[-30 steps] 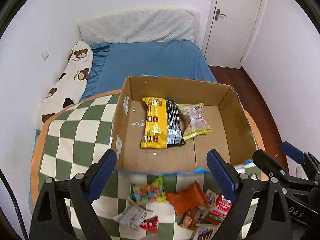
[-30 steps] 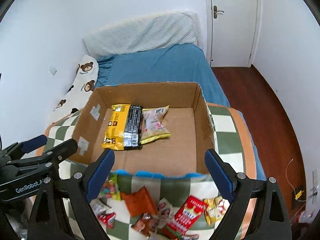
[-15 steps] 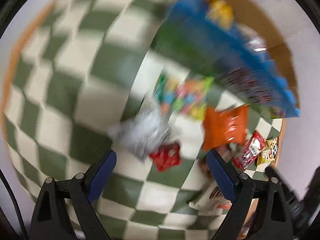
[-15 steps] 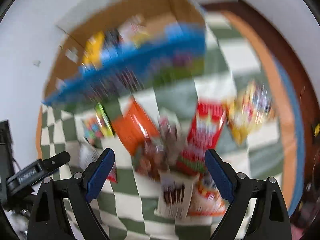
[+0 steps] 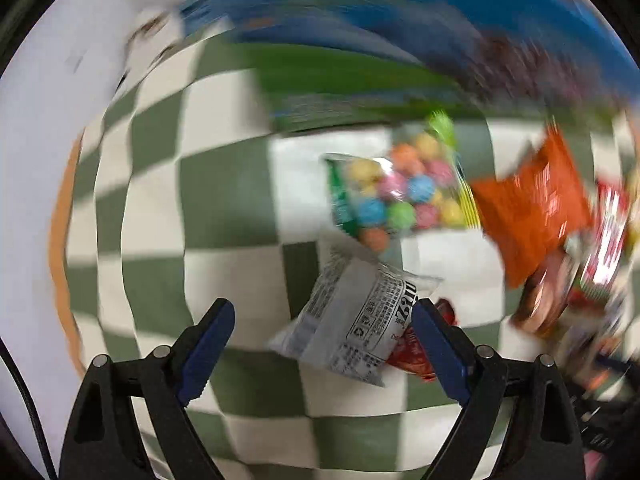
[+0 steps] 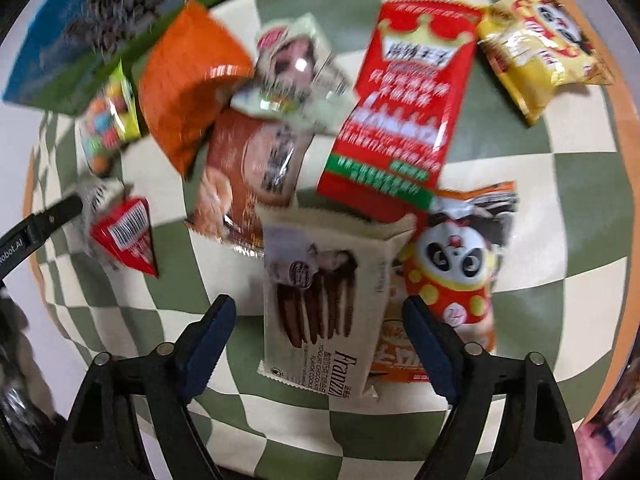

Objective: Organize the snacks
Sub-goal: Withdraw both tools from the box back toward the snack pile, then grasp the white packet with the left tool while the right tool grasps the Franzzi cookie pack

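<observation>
Snack packets lie on a green-and-white checked cloth (image 5: 224, 264). My left gripper (image 5: 322, 326) is open, just above a silver-white packet (image 5: 356, 328) with a small red packet (image 5: 416, 354) beside it. A bag of coloured candy balls (image 5: 400, 196) and an orange packet (image 5: 532, 208) lie beyond. My right gripper (image 6: 318, 326) is open over a white Franzzi cookie packet (image 6: 324, 312). A panda packet (image 6: 456, 264), a red crown packet (image 6: 404, 104), a yellow packet (image 6: 540, 44) and a brown packet (image 6: 256, 168) lie around it. The left gripper's finger (image 6: 44, 220) shows at the left edge.
The box's blue and green outer wall (image 5: 400, 60) stands just behind the snacks, also in the right wrist view (image 6: 100, 20). The cloth's orange border (image 6: 624, 128) marks the table edge on the right. Both views are blurred by motion.
Both grippers have tilted down from looking into the cardboard box and dropped close to the snacks on the cloth. Both stay open.
</observation>
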Tool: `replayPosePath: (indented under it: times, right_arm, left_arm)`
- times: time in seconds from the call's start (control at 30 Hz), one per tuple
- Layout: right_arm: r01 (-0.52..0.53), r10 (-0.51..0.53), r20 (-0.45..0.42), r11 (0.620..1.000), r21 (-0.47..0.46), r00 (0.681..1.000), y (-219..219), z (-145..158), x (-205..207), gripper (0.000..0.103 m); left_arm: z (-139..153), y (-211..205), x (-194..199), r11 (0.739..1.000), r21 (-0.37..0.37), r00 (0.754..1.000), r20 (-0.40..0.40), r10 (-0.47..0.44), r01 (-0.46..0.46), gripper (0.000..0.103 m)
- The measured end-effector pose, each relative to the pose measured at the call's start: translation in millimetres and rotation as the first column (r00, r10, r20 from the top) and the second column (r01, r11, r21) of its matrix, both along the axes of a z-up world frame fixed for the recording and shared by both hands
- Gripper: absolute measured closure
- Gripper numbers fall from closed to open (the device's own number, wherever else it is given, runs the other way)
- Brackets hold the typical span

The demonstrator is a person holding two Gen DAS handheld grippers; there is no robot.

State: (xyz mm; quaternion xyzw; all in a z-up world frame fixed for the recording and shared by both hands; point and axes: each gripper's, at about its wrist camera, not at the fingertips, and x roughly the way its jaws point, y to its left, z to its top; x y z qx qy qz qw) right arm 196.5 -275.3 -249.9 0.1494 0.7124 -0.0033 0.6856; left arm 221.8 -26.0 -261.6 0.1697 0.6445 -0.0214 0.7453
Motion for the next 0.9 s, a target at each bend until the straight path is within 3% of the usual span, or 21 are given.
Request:
replayPosePath:
  times: [0.03,0.1,0.13,0.17,0.2,0.27,0.43,0.6,0.7,0.8,0.9]
  right_arm:
    - [-0.025,0.025,0.002,1.000,-0.017,1.000,6.6,-3.4,-0.5,0.018]
    - [-0.063,0.064,0.018,0.996,-0.061,0.998,17.1,-6.0,1.5,0.029]
    - [-0.083,0.085,0.022,0.994,-0.077,0.996,21.5,-8.6,2.2,0.041]
    - [-0.095,0.097,0.021,0.993,-0.070,0.995,25.0,-11.9,2.6,0.043]
    - [-0.099,0.101,0.019,0.992,-0.072,0.995,28.7,-14.3,2.8,0.043]
    - [-0.137,0.140,0.028,0.987,-0.085,0.990,36.0,-14.3,1.9,0.044]
    - [-0.220,0.223,0.041,0.973,-0.066,0.974,56.5,-14.5,-2.6,0.045]
    - [-0.286,0.288,0.033,0.957,-0.038,0.957,75.4,-18.9,-12.8,0.045]
    - [-0.324,0.324,0.019,0.946,-0.021,0.946,88.7,-22.6,-18.7,0.045]
    - [-0.311,0.311,0.003,0.950,-0.003,0.950,97.9,-28.2,-24.3,0.044]
    - [-0.272,0.272,-0.019,0.962,0.014,0.962,96.3,-29.8,-22.9,0.038]
  left_arm:
    - [-7.0,-7.1,0.0,0.998,0.033,0.999,-0.018,-0.051,0.052,0.012]
    - [-19.6,-17.1,0.7,0.991,0.058,0.992,-0.047,-0.119,0.122,0.012]
    - [-23.6,-19.1,2.5,0.990,0.060,0.991,-0.057,-0.124,0.127,0.013]
    - [-26.5,-18.8,3.5,0.993,0.041,0.992,-0.066,-0.112,0.115,0.022]
    - [-27.0,-16.3,3.3,0.996,0.007,0.993,-0.079,-0.092,0.093,0.038]
    - [-25.7,-4.6,3.3,0.998,-0.070,0.994,-0.108,-0.006,-0.002,0.052]
    - [-25.0,19.4,-20.7,0.973,-0.136,0.977,-0.134,0.166,-0.184,0.053]
    - [-33.3,55.0,-68.0,0.907,-0.187,0.918,-0.205,0.339,-0.377,0.054]
    - [-42.4,62.7,-91.3,0.883,-0.206,0.896,-0.245,0.370,-0.421,0.052]
    - [-55.8,58.8,-96.1,0.887,-0.229,0.899,-0.282,0.335,-0.402,0.041]
    - [-67.3,49.2,-95.7,0.902,-0.218,0.905,-0.300,0.302,-0.374,0.041]
